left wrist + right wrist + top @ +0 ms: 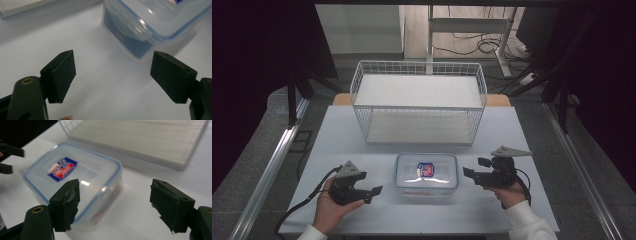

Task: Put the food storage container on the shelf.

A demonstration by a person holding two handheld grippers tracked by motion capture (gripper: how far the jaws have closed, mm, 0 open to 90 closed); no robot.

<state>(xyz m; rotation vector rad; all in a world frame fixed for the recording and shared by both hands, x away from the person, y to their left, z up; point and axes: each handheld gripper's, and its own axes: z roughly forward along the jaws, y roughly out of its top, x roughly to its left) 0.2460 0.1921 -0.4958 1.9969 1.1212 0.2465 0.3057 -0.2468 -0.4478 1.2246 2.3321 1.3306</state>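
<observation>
Left gripper (373, 192): held in the person's left hand (328, 210) at the near left of the white table (337, 130); jaws point right toward the container, spread wide, nothing between them
Left gripper view: both black pads (61, 75) hang over bare table; the container's near corner lies ahead and to the right, apart from the jaws
Container (426, 171): clear plastic box with a blue-edged lid and a red-and-blue label (425, 169), closed, resting flat on the table at near centre, between the two grippers; long axis runs left to right across the table (parallel to the basket's front edge)
Wire basket (419, 102): white, two-tiered, standing behind the container at the far middle of the table, well apart from it; long axis also left to right
Right gripper (473, 176): held in the person's right hand (508, 192), white sleeve (527, 222) at the wrist; jaws point left toward the container's right end, wide open and empty
Right gripper view: the container (72, 185) sits ahead, partly behind the left pad (66, 203); the basket's lower shelf (140, 140) lies beyond
</observation>
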